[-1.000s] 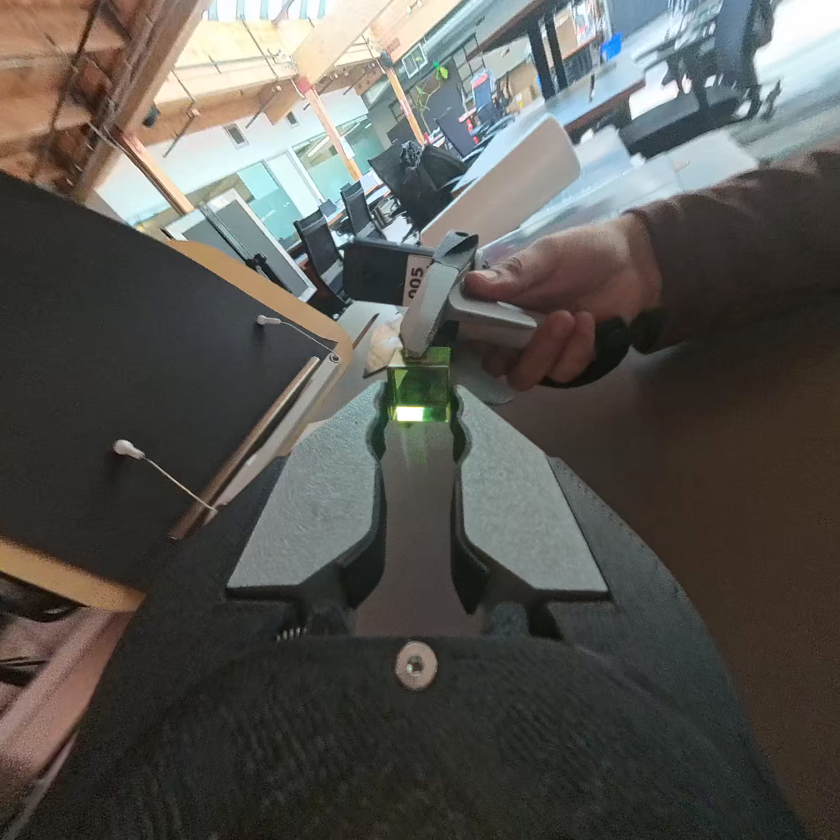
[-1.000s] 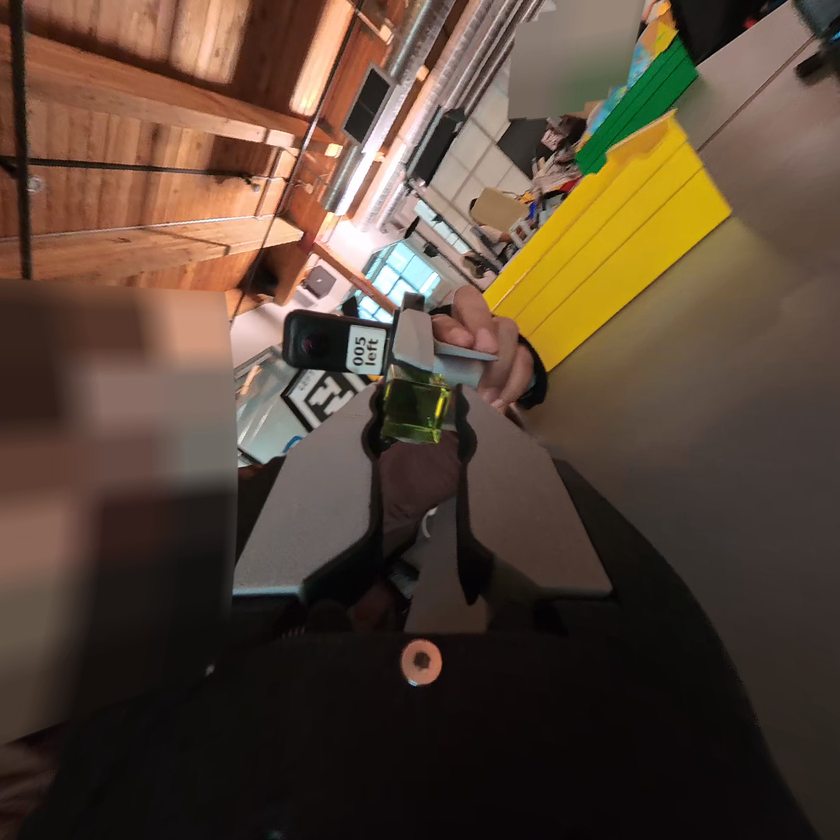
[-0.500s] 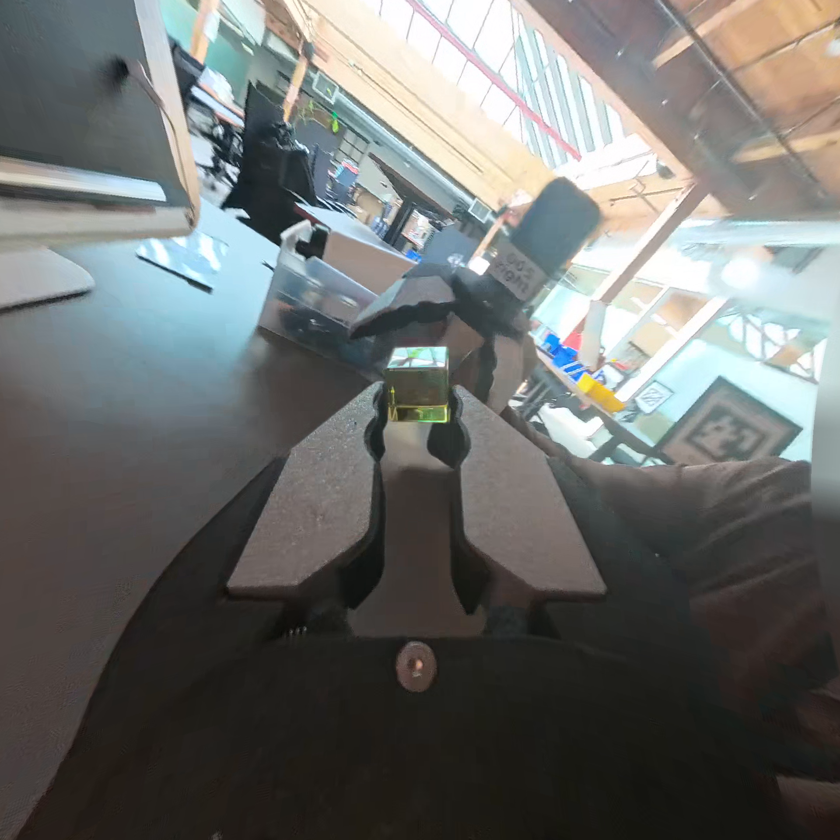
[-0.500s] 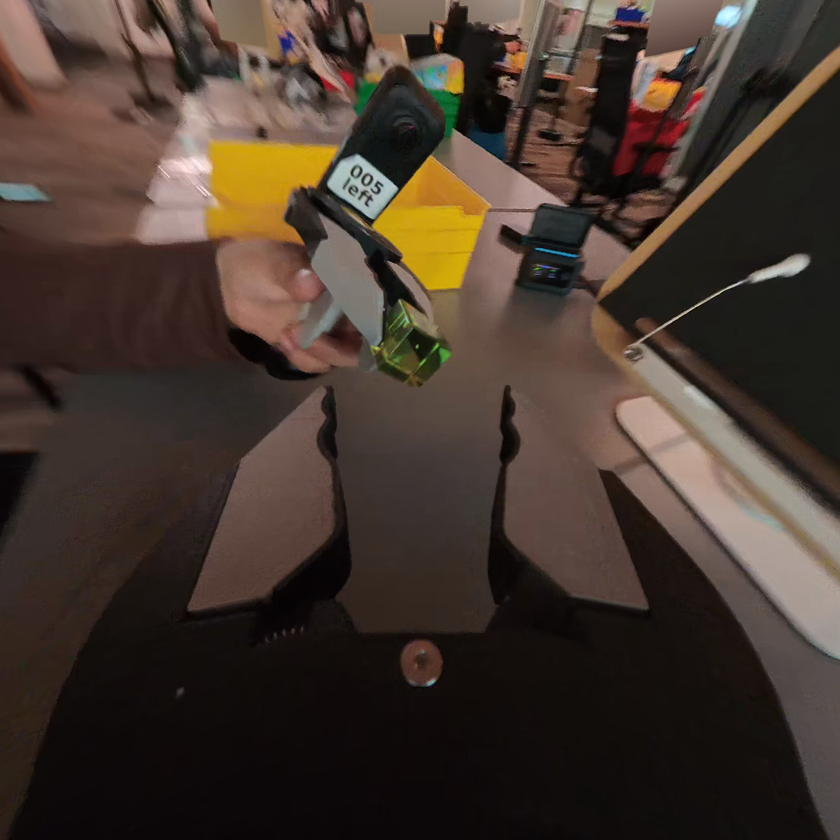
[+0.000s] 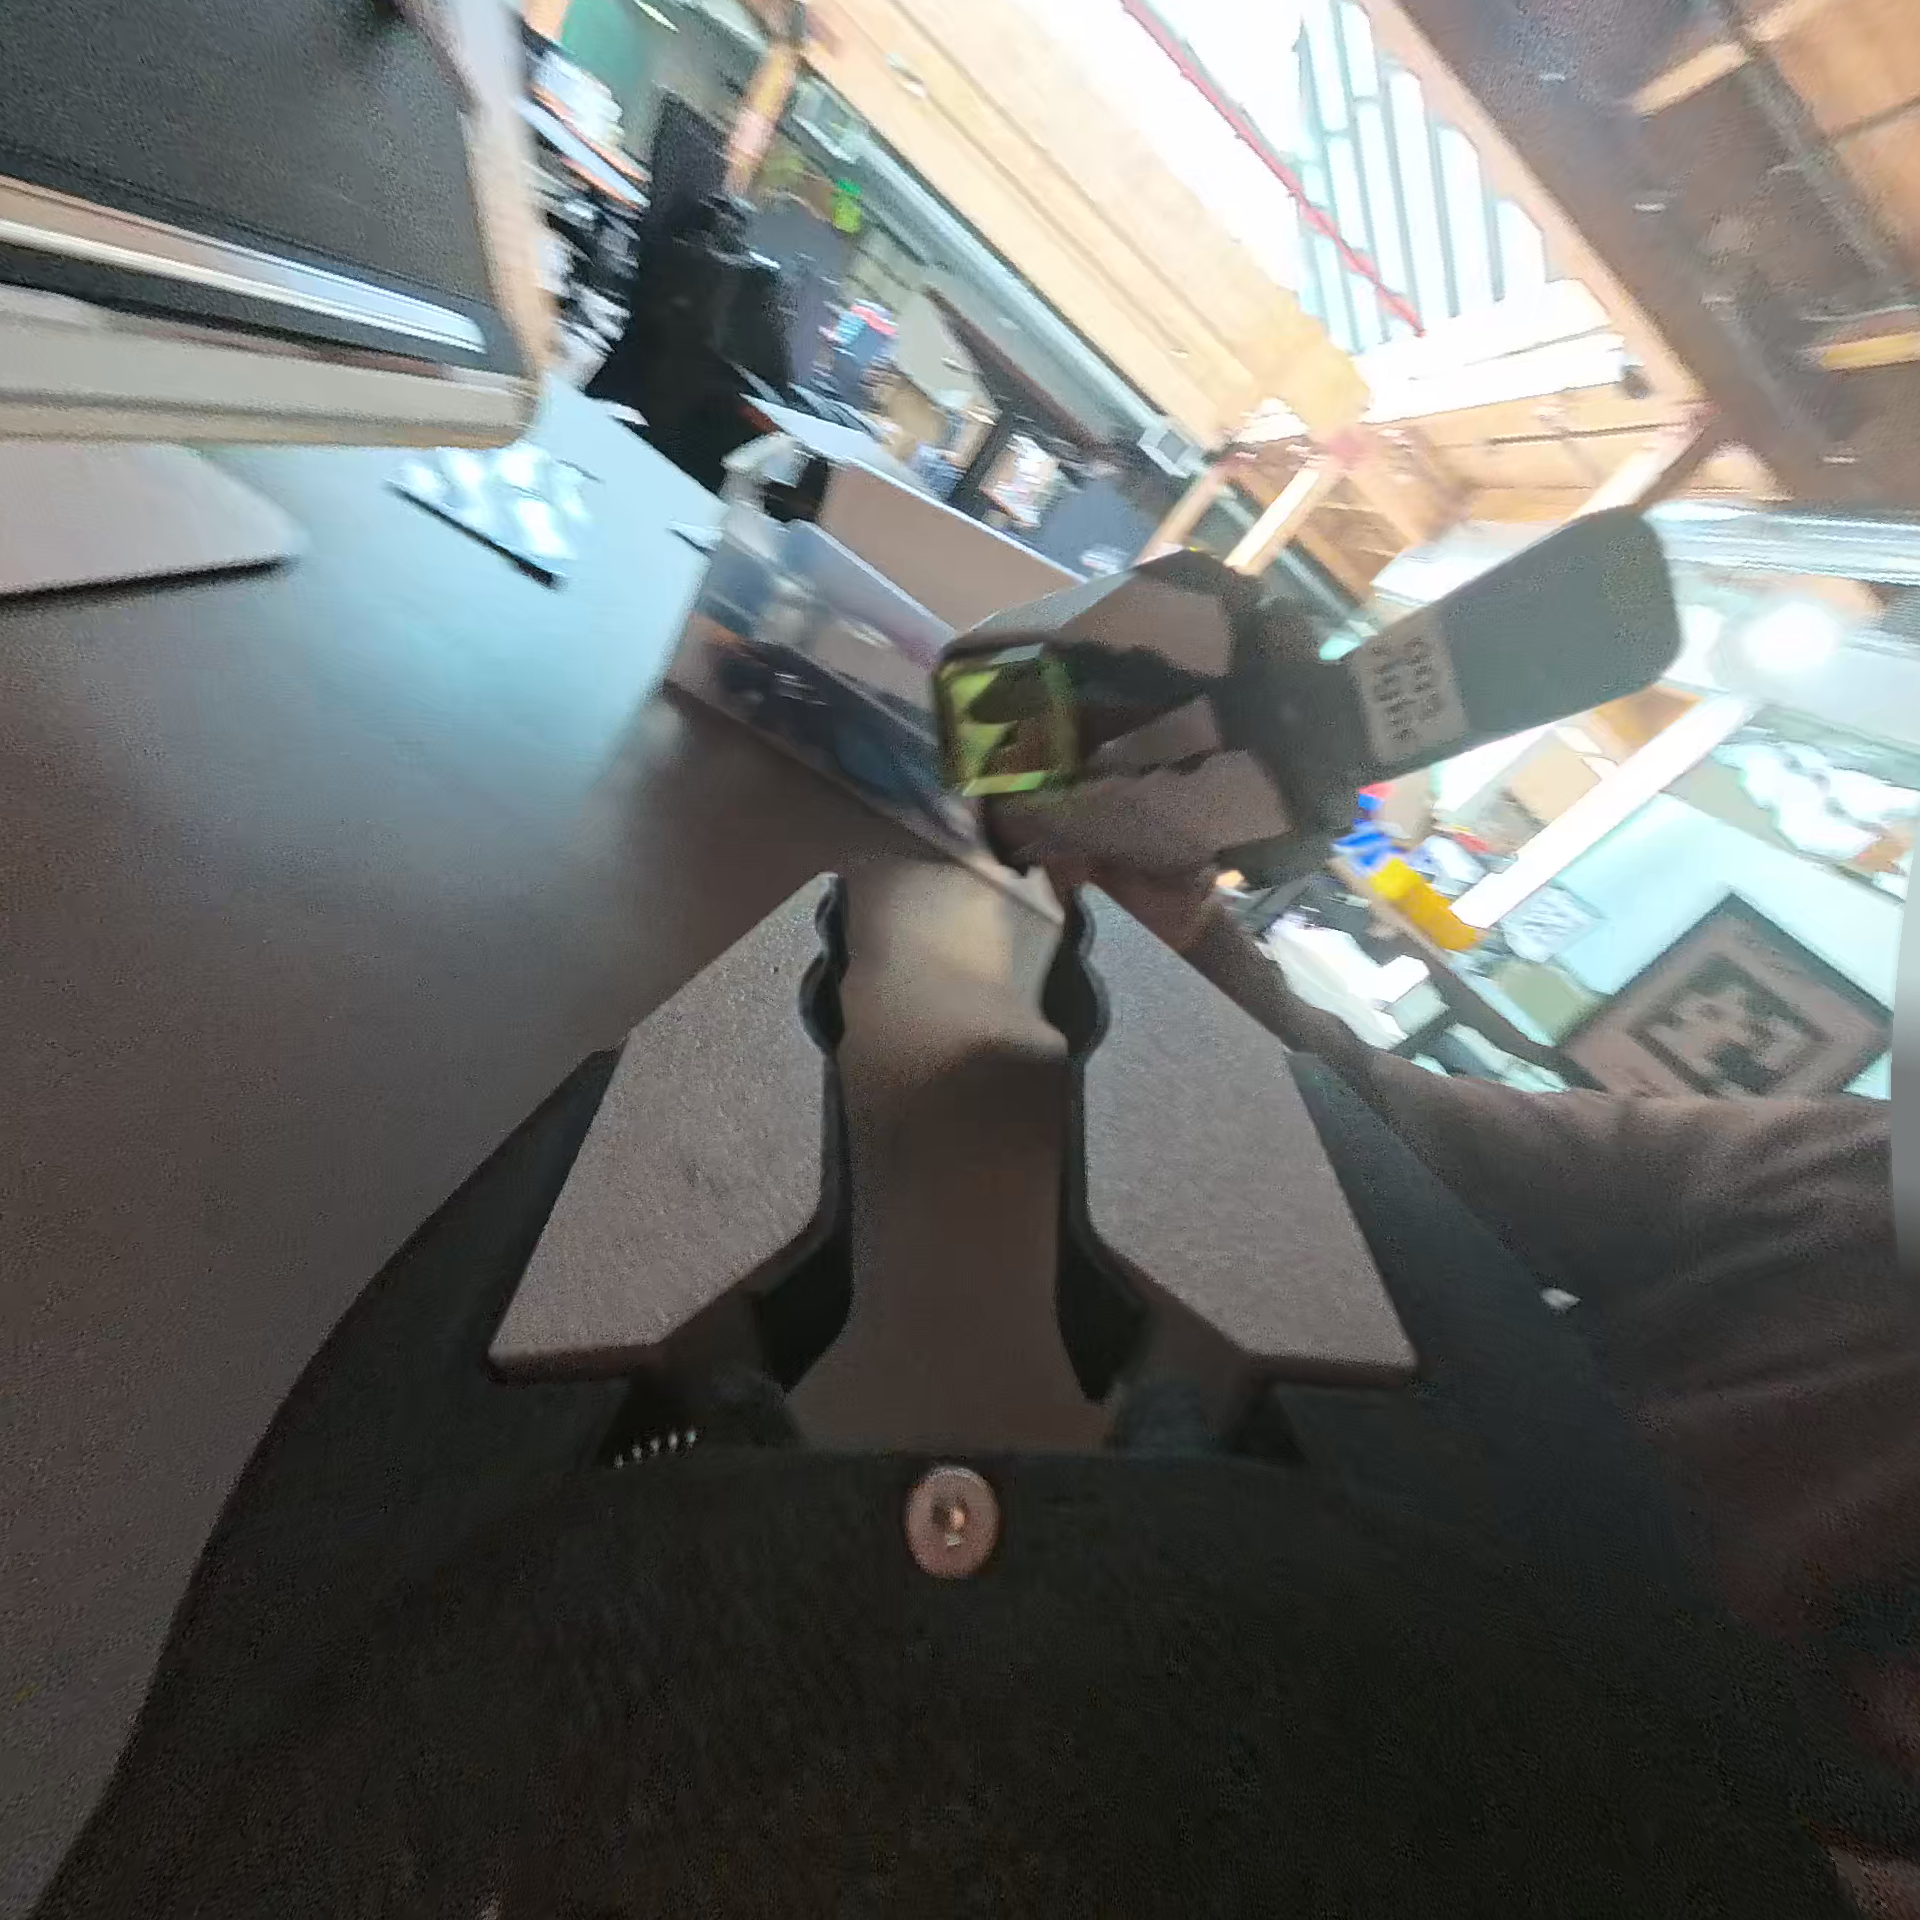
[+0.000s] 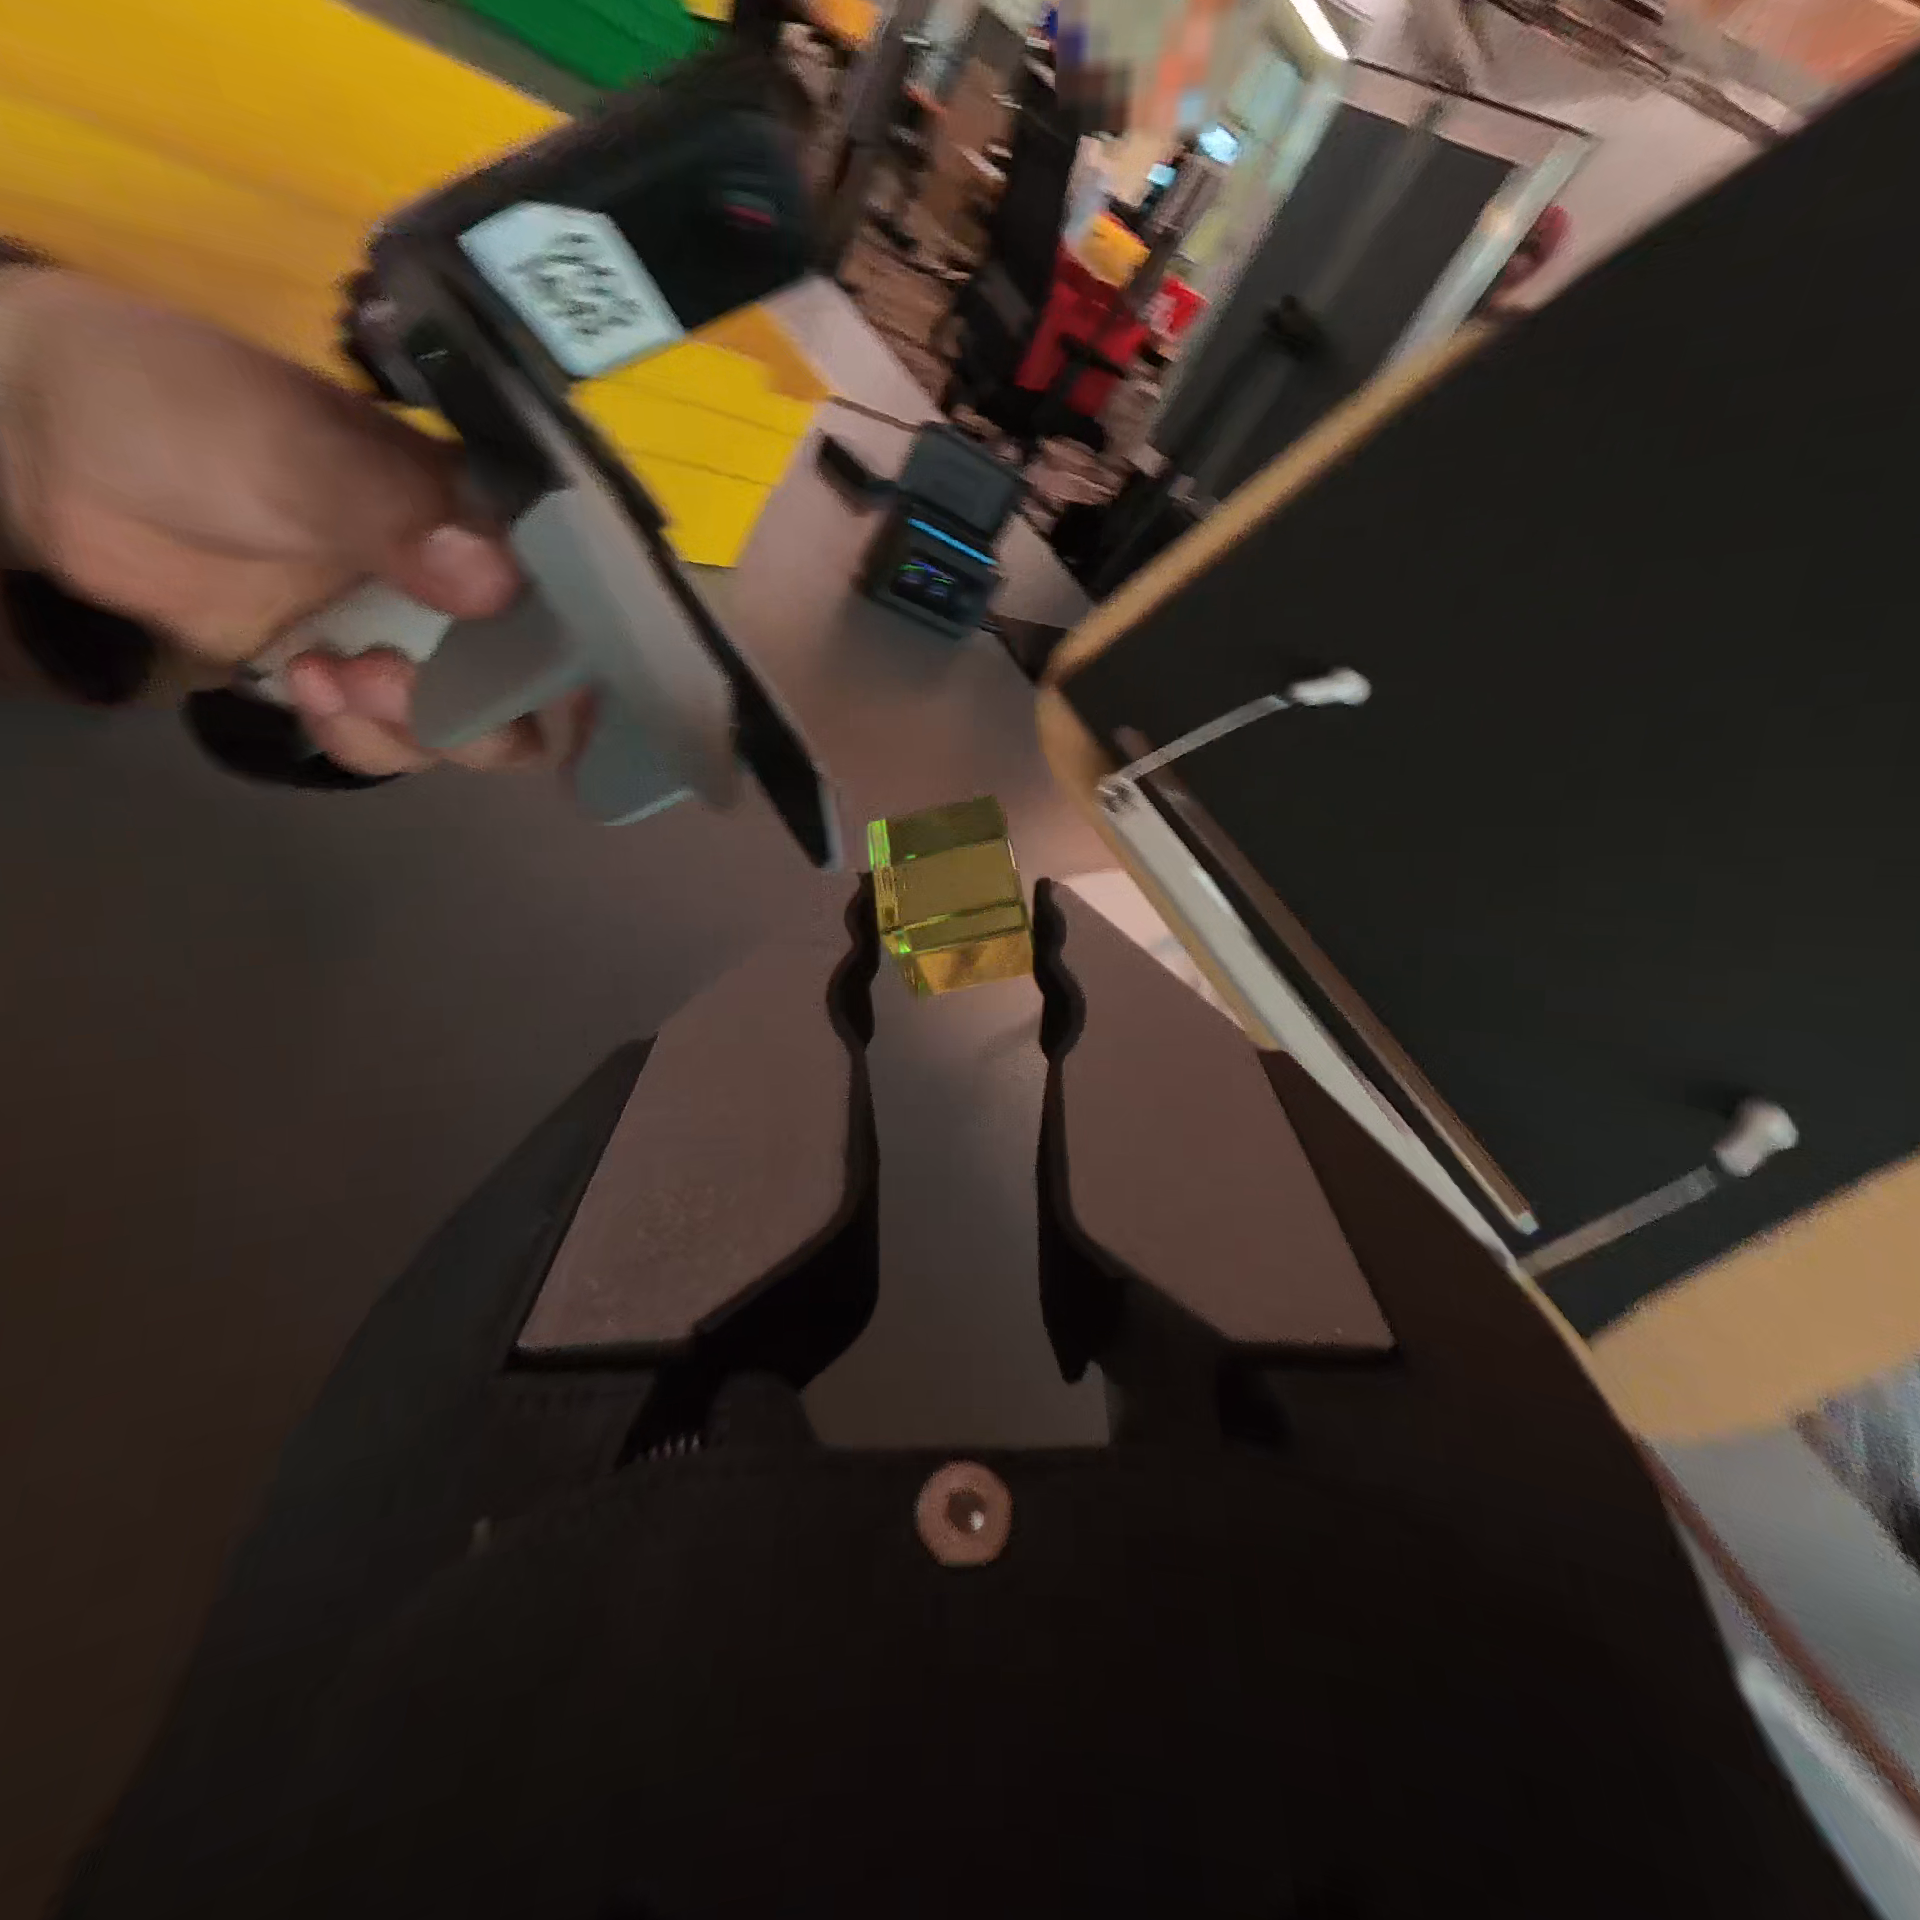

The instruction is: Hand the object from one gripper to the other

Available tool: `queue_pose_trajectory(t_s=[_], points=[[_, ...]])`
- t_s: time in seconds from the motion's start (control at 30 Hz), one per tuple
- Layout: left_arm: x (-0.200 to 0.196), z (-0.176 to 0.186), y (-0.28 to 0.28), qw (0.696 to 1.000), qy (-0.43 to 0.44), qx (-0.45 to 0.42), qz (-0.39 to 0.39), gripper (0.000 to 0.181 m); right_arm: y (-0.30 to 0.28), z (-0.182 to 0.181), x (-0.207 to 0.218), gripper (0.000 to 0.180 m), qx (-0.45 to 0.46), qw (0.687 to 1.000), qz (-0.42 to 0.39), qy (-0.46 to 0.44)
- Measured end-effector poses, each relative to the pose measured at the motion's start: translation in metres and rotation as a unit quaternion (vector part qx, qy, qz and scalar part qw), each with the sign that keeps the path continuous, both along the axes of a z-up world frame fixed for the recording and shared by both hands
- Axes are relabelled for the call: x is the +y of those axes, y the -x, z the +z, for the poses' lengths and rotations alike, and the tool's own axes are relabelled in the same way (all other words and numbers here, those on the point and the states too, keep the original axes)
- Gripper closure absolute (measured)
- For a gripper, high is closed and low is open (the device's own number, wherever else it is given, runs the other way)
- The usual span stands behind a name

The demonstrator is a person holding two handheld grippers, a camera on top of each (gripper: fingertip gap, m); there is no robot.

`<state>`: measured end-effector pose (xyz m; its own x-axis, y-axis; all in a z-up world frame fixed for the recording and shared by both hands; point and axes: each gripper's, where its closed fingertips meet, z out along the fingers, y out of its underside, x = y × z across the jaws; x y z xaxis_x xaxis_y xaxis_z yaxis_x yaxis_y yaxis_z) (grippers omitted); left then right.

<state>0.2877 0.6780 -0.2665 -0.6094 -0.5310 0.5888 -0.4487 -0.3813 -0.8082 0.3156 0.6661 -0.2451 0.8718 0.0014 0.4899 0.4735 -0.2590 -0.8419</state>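
Observation:
A clear yellow-green cube [image 6: 951,899] sits between the fingertips of my right gripper [image 6: 951,914], which is shut on it above the dark table [image 6: 312,1039]. In the left wrist view the same cube [image 5: 1003,727] shows in the right gripper's tips, up and to the right of my left gripper [image 5: 951,914]. My left gripper is open and empty, with table showing through the gap between its fingers. In the right wrist view the left gripper [image 6: 743,821] is held by a hand [image 6: 187,520] at the upper left, its tips just left of the cube and apart from it.
A black panel with a wooden edge [image 6: 1558,623] stands close on the right. Yellow bins [image 6: 675,436] and a small black device with a lit screen [image 6: 940,540] sit farther back. A clear plastic box [image 5: 810,665] stands on the table behind the cube. One gripper's finger ends stand about 4 centimetres off the other's.
Half a second ago the left gripper held the cube and the right was open. Now the right gripper is shut on the cube; the left has opened and drawn back.

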Motion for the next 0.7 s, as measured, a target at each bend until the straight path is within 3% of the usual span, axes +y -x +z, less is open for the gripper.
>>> queue_pose_trajectory(t_s=[0.1, 0.2, 0.27, 0.37, 0.47, 0.57, 0.63, 0.7], points=[[0.023, -0.009, -0.013, 0.994, -0.076, -0.017, 0.080, 0.143, -0.043, 0.022, -0.023, 0.153, 0.051, 0.993, -0.094, -0.050], [0.030, -0.012, -0.017, 0.983, -0.138, -0.031, 0.115, 0.143, -0.071, 0.074, -0.068, 0.154, 0.064, 0.974, -0.186, -0.114], [0.028, -0.012, -0.017, 0.981, -0.150, -0.034, 0.119, 0.144, -0.094, 0.090, -0.096, 0.154, 0.090, 0.962, -0.247, -0.075], [0.023, -0.019, -0.017, 0.982, -0.157, -0.018, 0.106, 0.143, -0.142, 0.070, -0.137, 0.153, 0.133, 0.930, -0.336, 0.062], [0.022, -0.027, -0.019, 0.977, -0.184, -0.012, 0.107, 0.144, -0.194, 0.017, -0.176, 0.150, 0.167, 0.879, -0.411, 0.177], [0.022, -0.029, -0.019, 0.974, -0.200, -0.013, 0.108, 0.145, -0.210, -0.027, -0.195, 0.136, 0.204, 0.841, -0.436, 0.248], [0.021, -0.026, -0.018, 0.975, -0.196, -0.017, 0.108, 0.145, -0.214, -0.018, -0.194, 0.133, 0.182, 0.838, -0.452, 0.246], [0.021, -0.025, -0.018, 0.975, -0.194, -0.018, 0.107, 0.146, -0.205, 0.014, -0.174, 0.133, 0.160, 0.860, -0.438, 0.208]])
